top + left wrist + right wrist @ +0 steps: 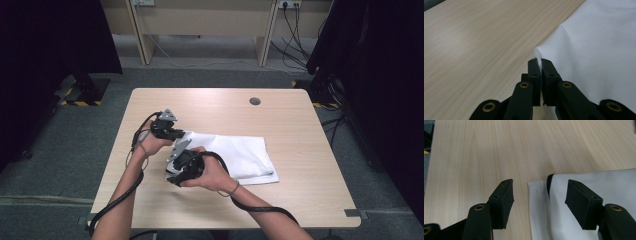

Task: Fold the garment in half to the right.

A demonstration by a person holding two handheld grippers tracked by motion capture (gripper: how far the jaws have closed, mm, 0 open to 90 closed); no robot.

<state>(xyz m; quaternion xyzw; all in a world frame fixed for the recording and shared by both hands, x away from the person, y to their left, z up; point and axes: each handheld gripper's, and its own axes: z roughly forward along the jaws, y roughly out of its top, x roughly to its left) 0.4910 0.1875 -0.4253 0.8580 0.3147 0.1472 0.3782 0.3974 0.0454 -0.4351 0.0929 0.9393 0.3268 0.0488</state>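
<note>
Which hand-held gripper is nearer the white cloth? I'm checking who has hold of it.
Left. The left hand-held gripper is shut on a corner of the white cloth. The right hand-held gripper is open, jaws straddling the cloth's edge without touching.

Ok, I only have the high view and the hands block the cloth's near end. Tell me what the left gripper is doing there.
Observer: The left gripper is shut on a raised fold at the edge of the white cloth.
Operator: Now give me the right one.
Observer: The right gripper is open, its jaws spread to either side of the cloth's corner, not touching it.
Operator: Report anything odd on that corner.
Observer: A small black tab sits at the cloth's edge between the open jaws; I can't tell what it is.
</note>
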